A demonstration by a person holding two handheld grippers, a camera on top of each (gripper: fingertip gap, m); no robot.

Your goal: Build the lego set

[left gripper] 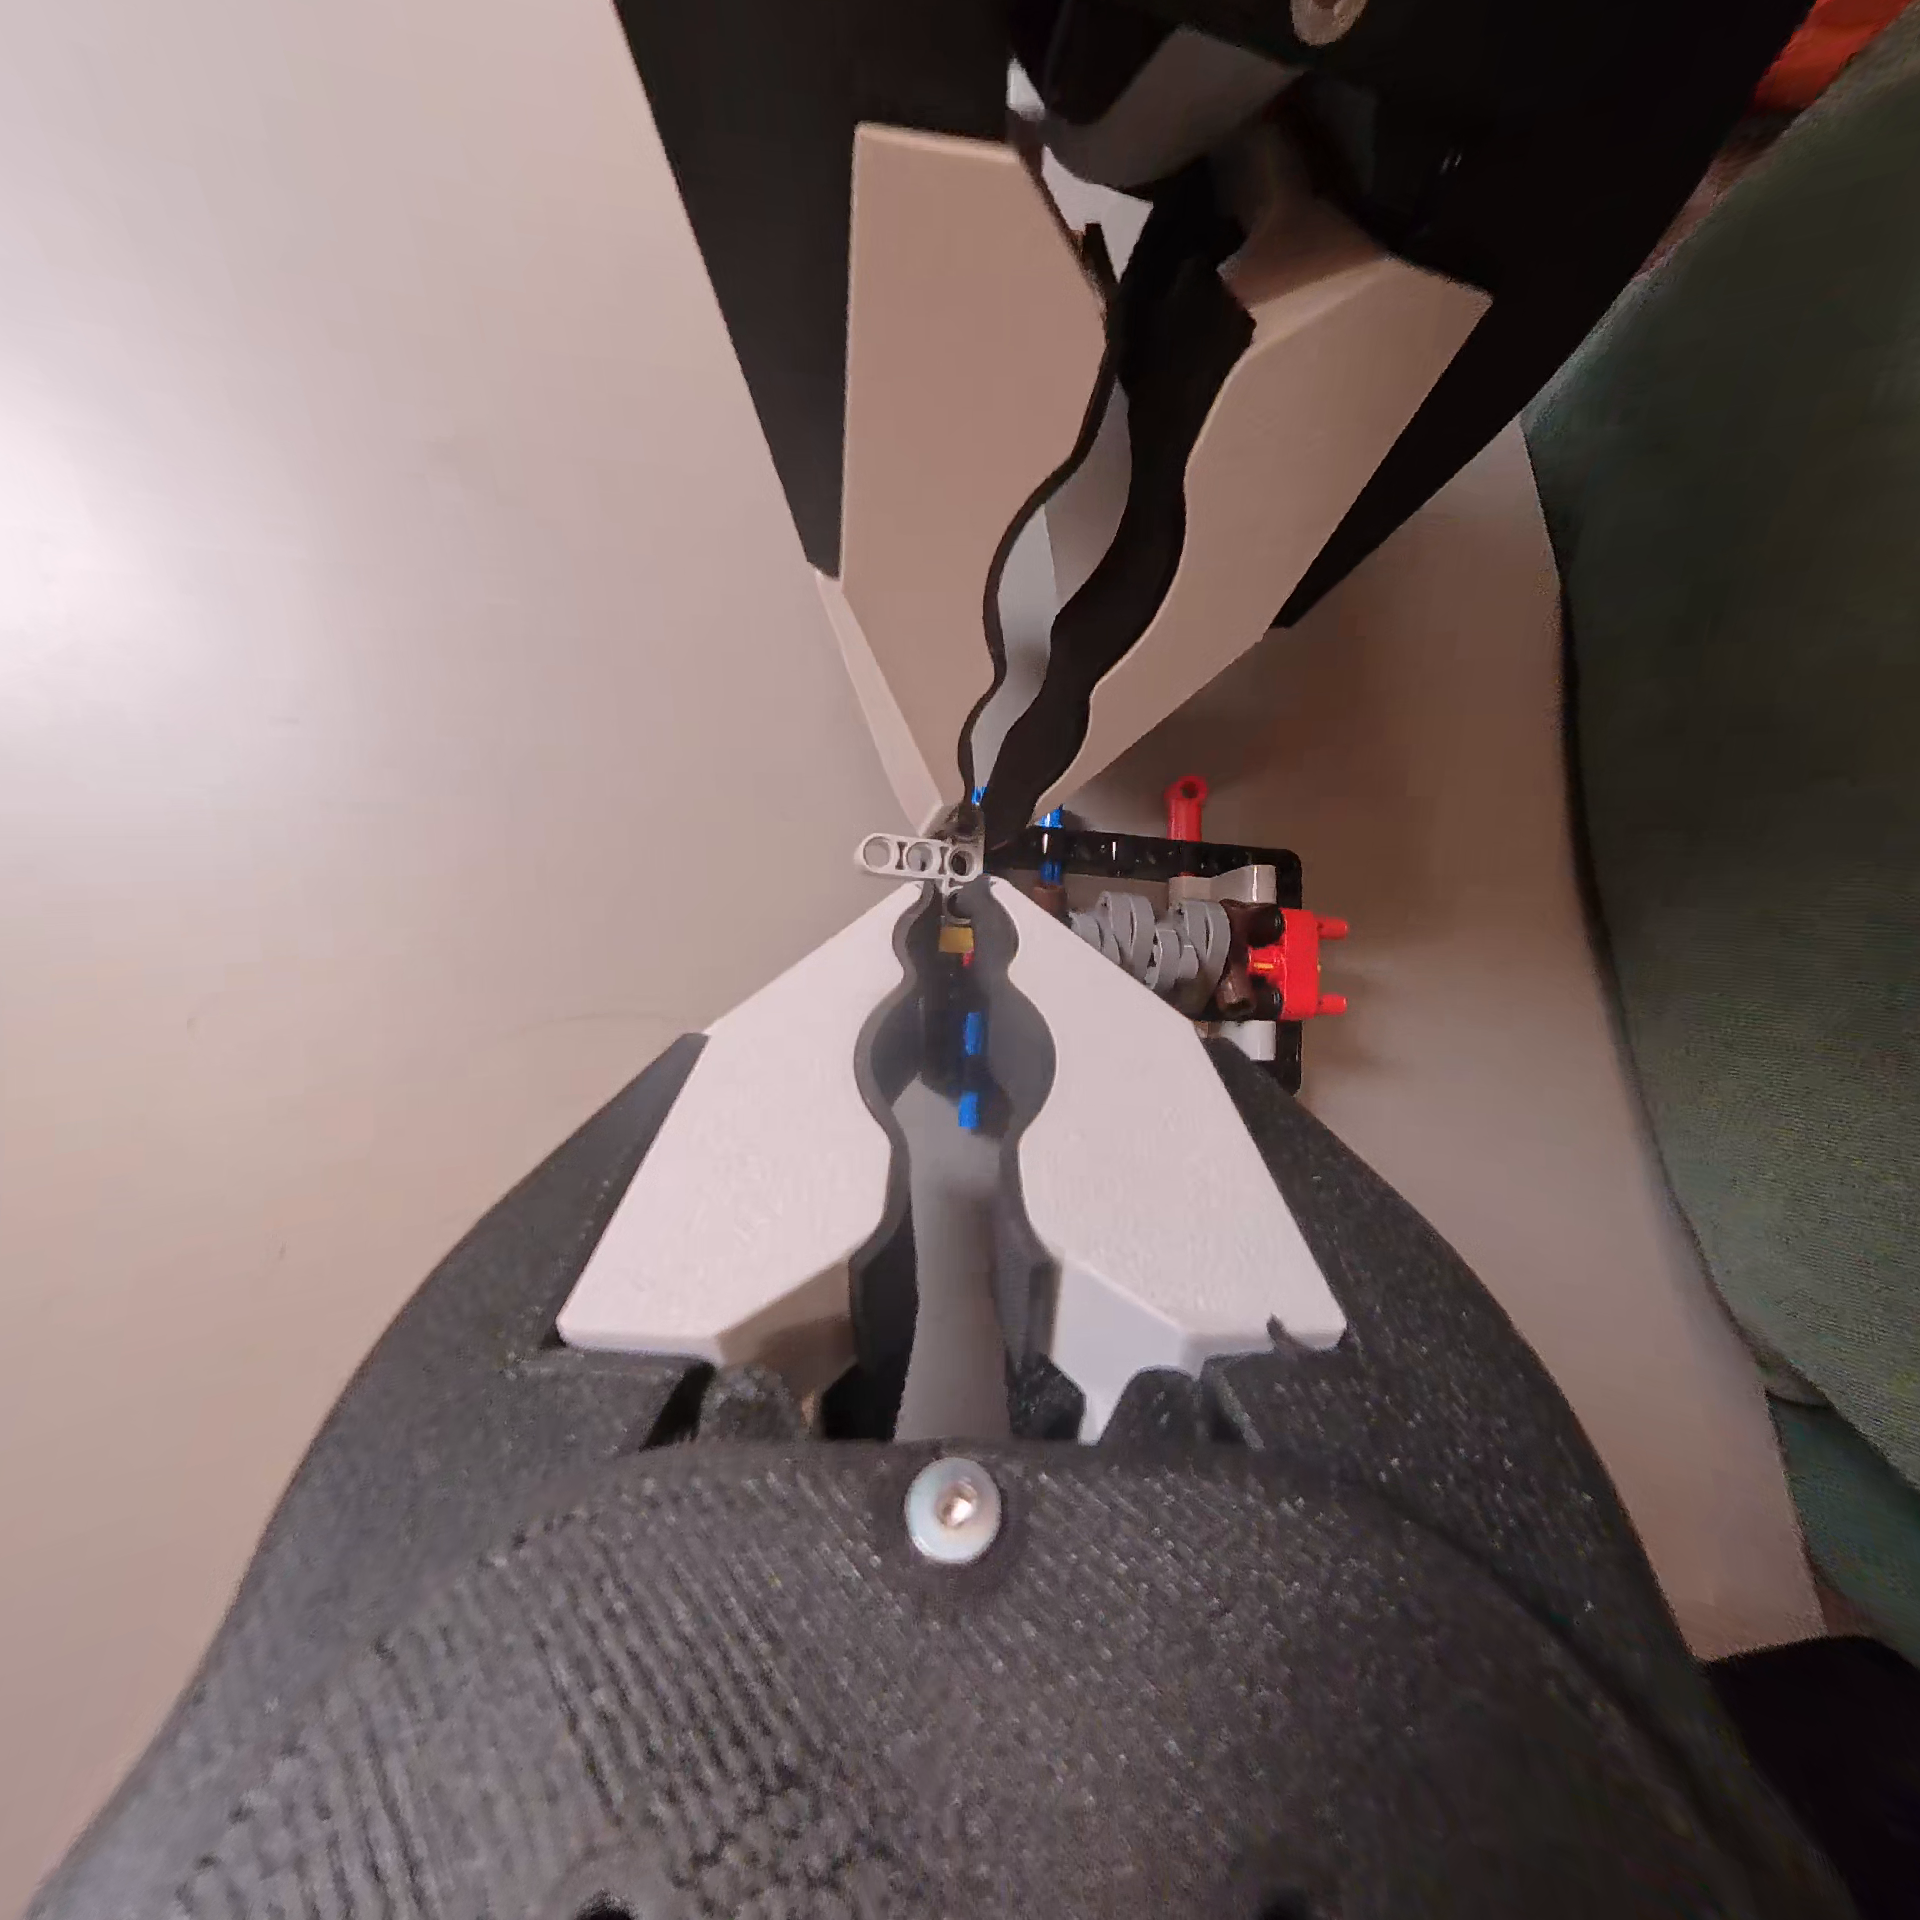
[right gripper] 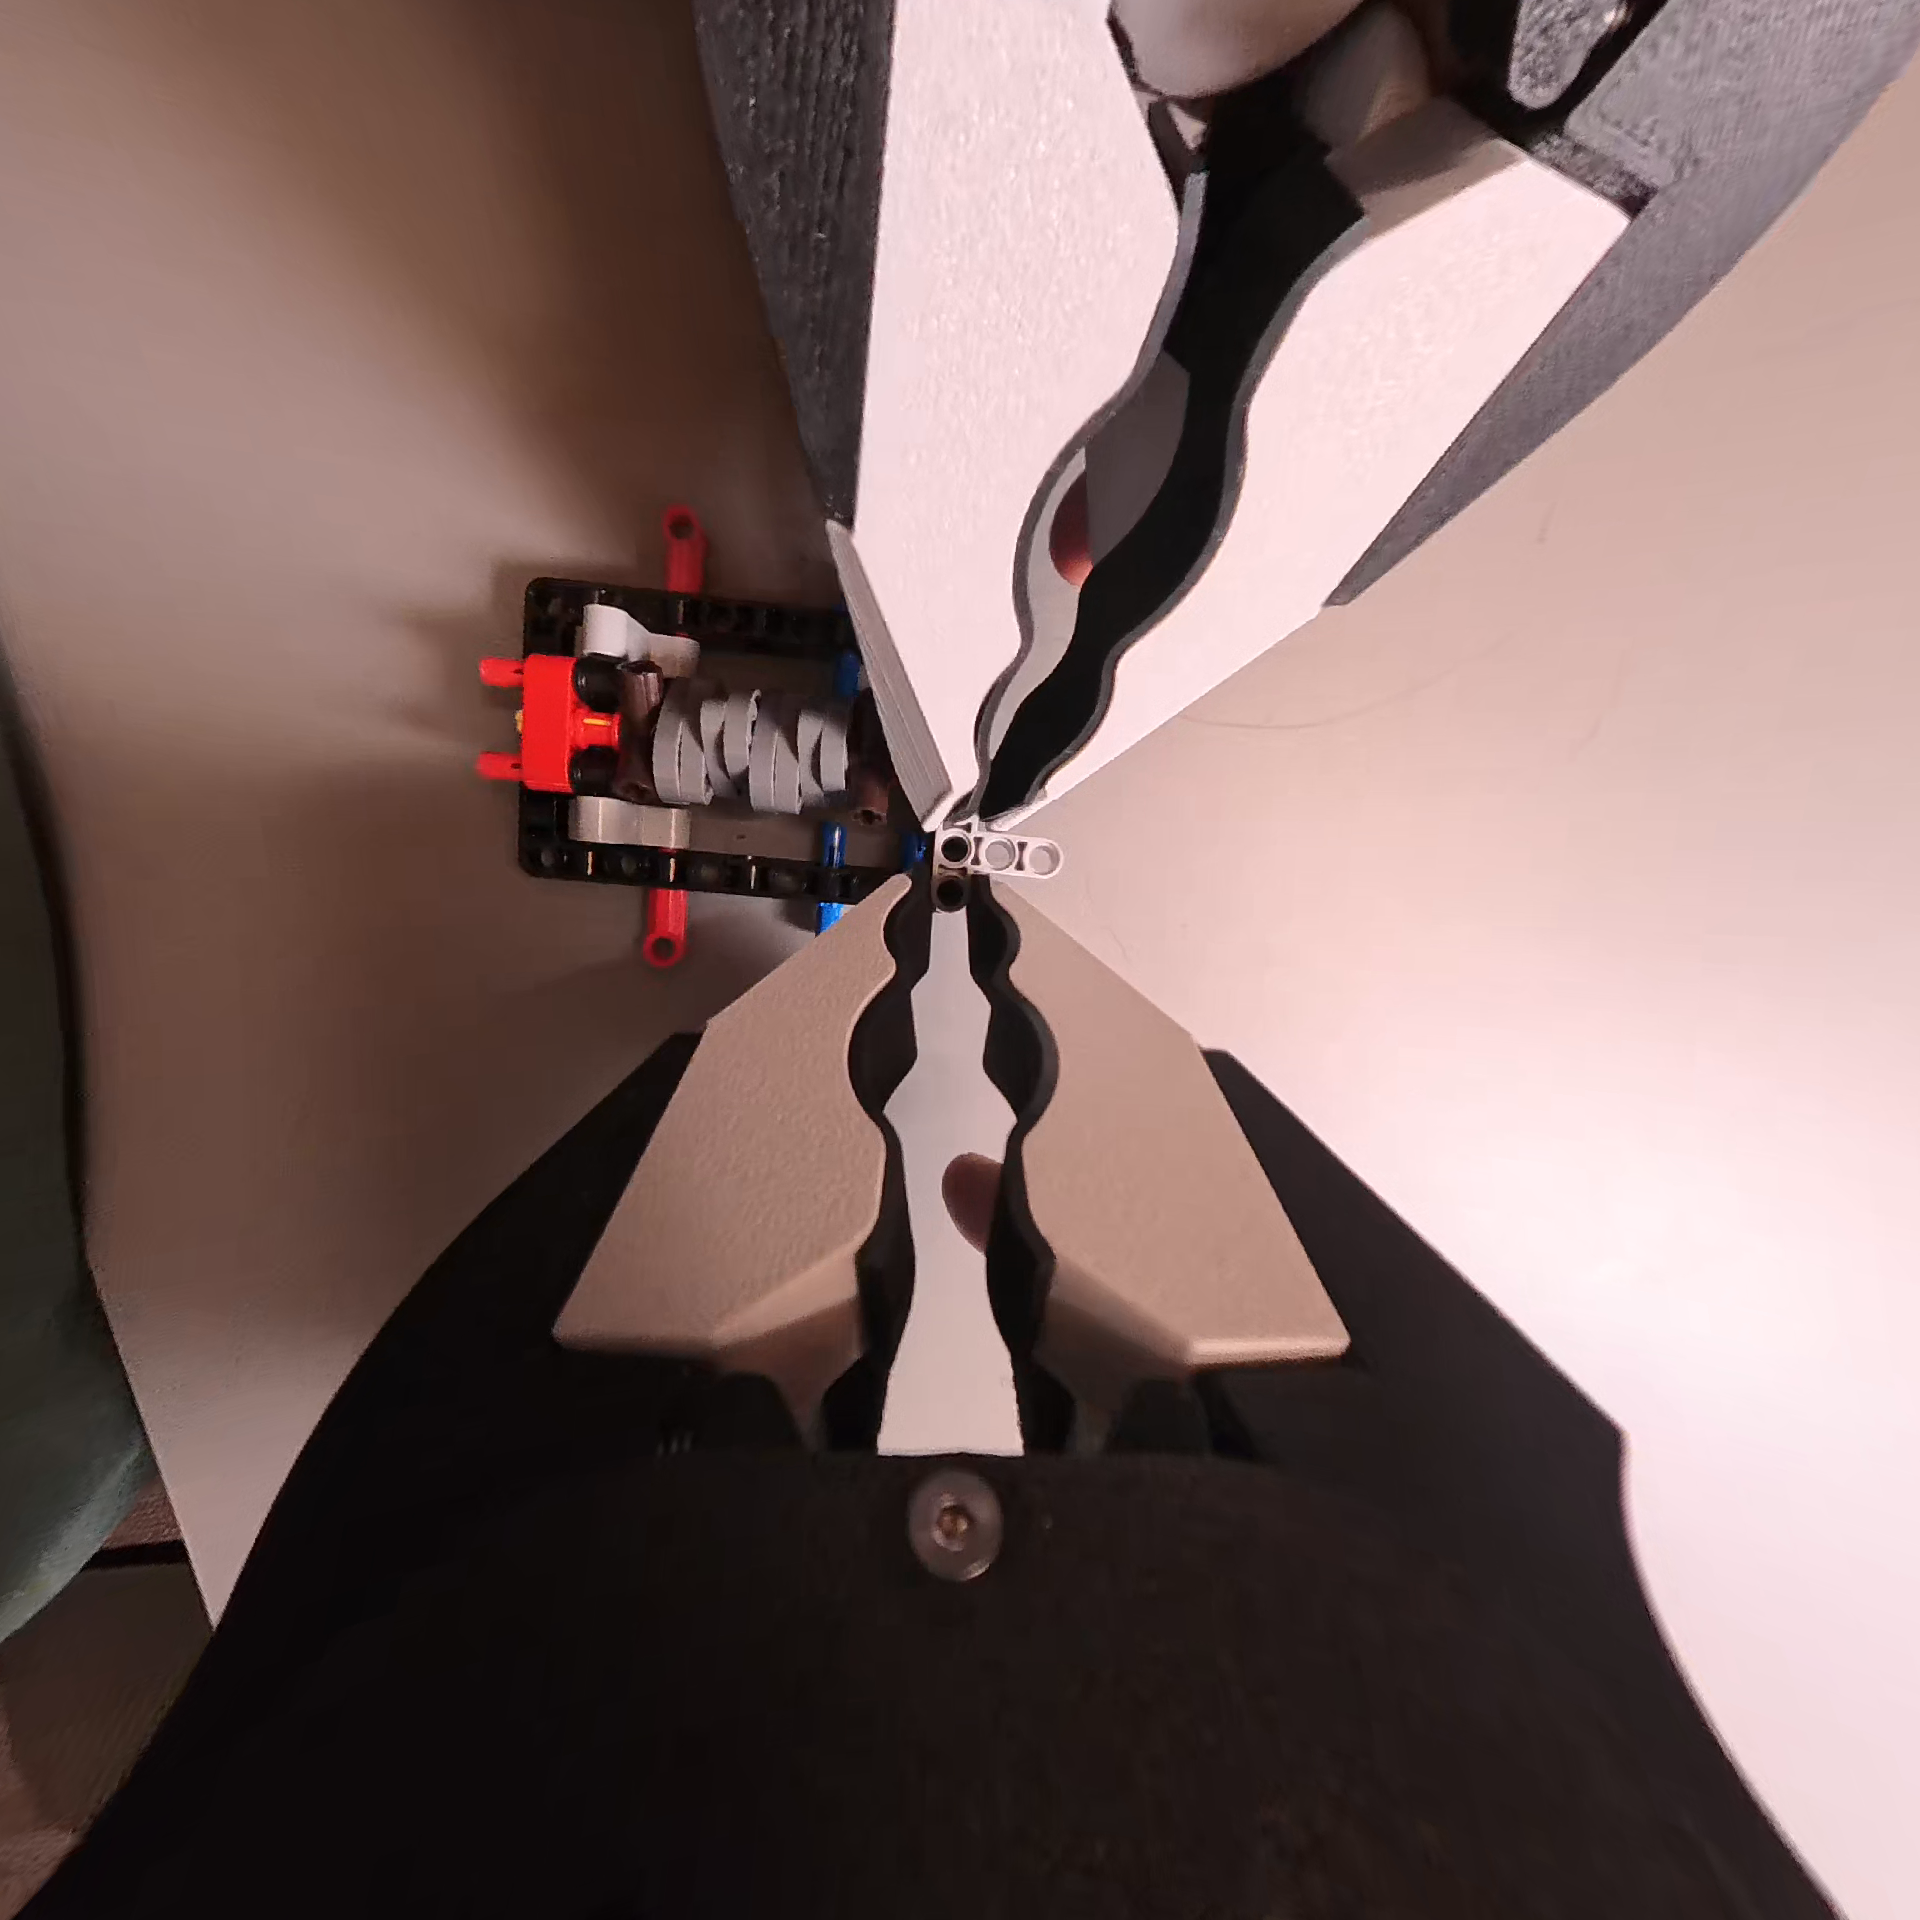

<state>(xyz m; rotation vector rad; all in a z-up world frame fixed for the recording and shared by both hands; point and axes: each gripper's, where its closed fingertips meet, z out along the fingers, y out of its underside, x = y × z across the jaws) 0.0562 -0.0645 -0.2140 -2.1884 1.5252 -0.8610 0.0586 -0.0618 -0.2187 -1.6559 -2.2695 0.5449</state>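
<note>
**Two grippers meet tip to tip over a small grey beam**

In the left wrist view, the pale table (left gripper: 364, 727) fills the left side. At centre, the left gripper (left gripper: 958, 909) has its jaws nearly closed, pinching a slim sub-assembly (left gripper: 961, 997) of black, yellow and blue parts that runs back between its fingers. At its tip sits a light grey beam with holes (left gripper: 920, 855), lying crosswise. The right gripper (left gripper: 961, 821) comes down from above, jaws drawn together on the same joint. To the right, the black frame assembly (left gripper: 1195, 914) with grey gears and a red block rests on the table, just beside the fingertips.

In the right wrist view, the frame assembly (right gripper: 696, 743) lies on the left, flat on the table (right gripper: 1455, 1039). At centre, the right gripper (right gripper: 951, 894) is almost closed, nipping the grey beam (right gripper: 1003, 854) at its end. The left gripper (right gripper: 961, 810) meets it from above.
</note>
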